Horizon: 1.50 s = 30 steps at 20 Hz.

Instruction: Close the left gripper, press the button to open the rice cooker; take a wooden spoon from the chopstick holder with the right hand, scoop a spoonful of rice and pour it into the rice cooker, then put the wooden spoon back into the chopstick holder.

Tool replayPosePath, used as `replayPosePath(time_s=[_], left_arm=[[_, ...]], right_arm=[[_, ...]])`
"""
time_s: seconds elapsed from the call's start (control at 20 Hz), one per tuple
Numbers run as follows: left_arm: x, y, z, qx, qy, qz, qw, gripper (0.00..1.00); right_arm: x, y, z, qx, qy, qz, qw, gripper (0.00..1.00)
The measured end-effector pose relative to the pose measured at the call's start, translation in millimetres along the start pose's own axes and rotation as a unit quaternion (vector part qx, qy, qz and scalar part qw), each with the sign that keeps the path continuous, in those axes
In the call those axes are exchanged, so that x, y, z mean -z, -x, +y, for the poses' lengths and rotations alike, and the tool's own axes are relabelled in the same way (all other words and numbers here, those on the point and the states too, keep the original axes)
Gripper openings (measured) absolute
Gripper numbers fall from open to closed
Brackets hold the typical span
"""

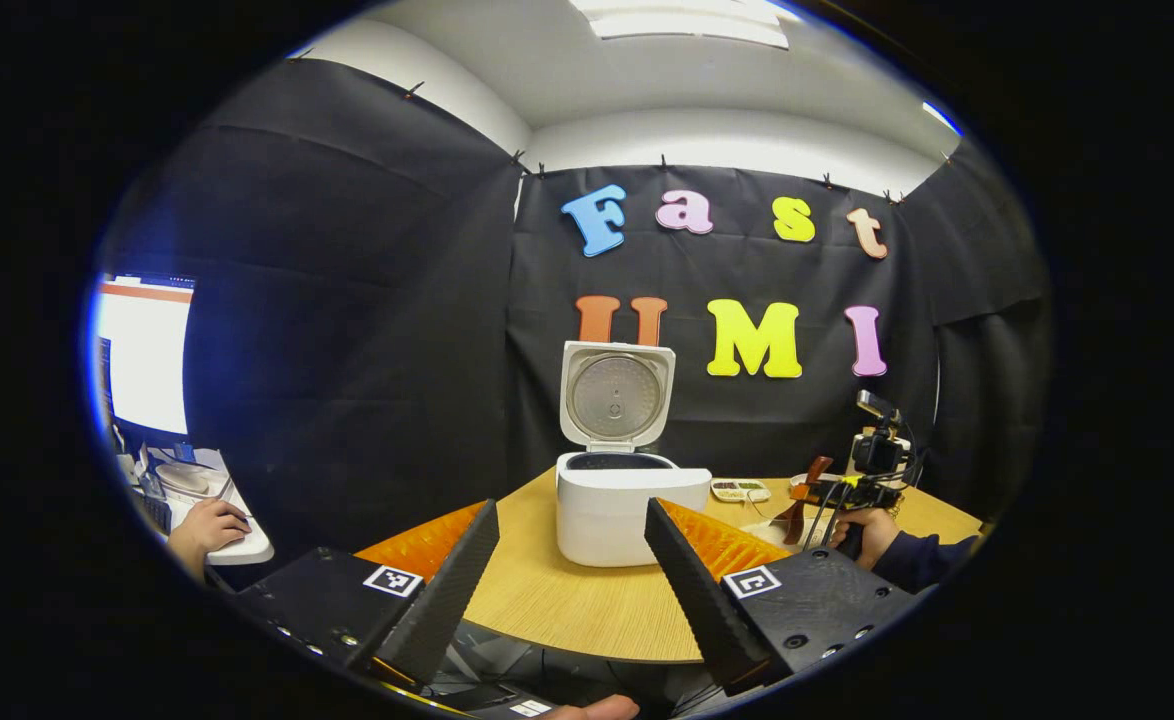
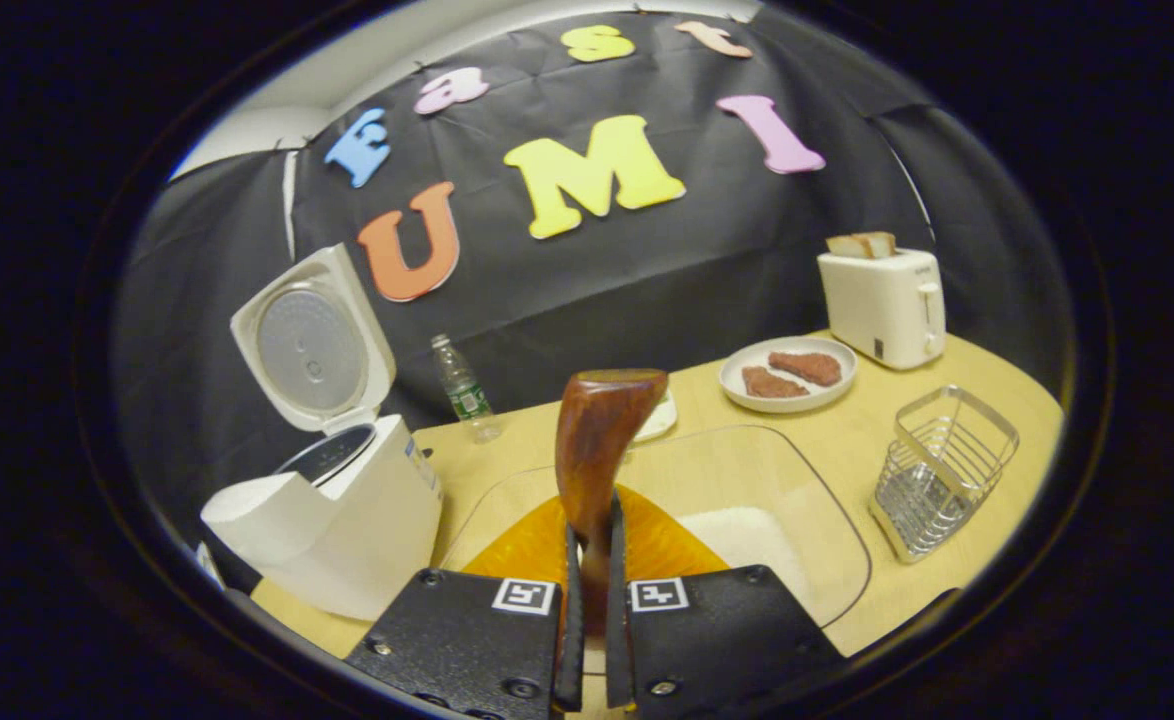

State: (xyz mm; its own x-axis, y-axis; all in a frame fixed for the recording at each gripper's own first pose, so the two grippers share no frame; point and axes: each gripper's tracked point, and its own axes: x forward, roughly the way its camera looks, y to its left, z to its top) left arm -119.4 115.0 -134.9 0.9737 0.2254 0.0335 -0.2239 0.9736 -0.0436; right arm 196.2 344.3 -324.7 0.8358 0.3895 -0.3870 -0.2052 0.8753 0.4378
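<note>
The white rice cooker [image 1: 627,500] stands on the round wooden table [image 1: 567,600] with its lid up, straight ahead of my left gripper [image 1: 572,505], which is open with nothing between its fingers. Farther right, a hand holds my right gripper [image 1: 827,495] with the wooden spoon [image 1: 805,495]. In the right gripper view, my right gripper [image 2: 589,540] is shut on the handle of the brown wooden spoon [image 2: 597,440], whose bowl points up. It hangs over a clear container [image 2: 827,530] with white rice [image 2: 747,540]. The open rice cooker [image 2: 347,520] sits at the left, and the wire chopstick holder [image 2: 937,470] at the right.
A toaster [image 2: 882,300] with bread, a plate [image 2: 787,400] of meat and a water bottle [image 2: 462,390] stand along the back of the table. A small tray [image 1: 740,489] lies right of the cooker. At far left, a hand [image 1: 207,530] rests at a desk below a monitor [image 1: 147,350].
</note>
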Motion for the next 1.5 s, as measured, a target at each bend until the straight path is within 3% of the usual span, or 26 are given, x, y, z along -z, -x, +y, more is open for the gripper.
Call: replayPosePath(time_s=[0.25, 0.6, 1.15, 1.3, 1.5], left_arm=[[6.2, -3.8, -0.3, -0.007, -0.015, 0.012, 1.000, 0.94], [7.3, -3.5, -6.2, -0.006, -0.022, 0.020, 1.000, 0.94], [3.2, -0.6, -17.0, 0.008, -0.028, 0.019, 0.999, 0.94], [-0.2, 1.7, -12.3, 0.006, -0.029, 0.016, 0.999, 0.94], [-5.0, 3.5, -9.4, 0.013, -0.026, 0.006, 1.000, 0.94]], right_arm=[[-14.7, 3.7, -2.6, -0.043, -0.125, 0.020, 0.991, 0.14], [-38.4, 22.8, -17.1, -0.085, -0.247, -0.011, 0.965, 0.14], [-70.9, 51.6, -31.9, -0.123, -0.360, -0.034, 0.924, 0.13], [-87.9, 60.9, -20.3, -0.146, -0.387, -0.035, 0.910, 0.13], [-113.3, 80.3, 20.9, -0.204, -0.424, -0.032, 0.882, 0.13]])
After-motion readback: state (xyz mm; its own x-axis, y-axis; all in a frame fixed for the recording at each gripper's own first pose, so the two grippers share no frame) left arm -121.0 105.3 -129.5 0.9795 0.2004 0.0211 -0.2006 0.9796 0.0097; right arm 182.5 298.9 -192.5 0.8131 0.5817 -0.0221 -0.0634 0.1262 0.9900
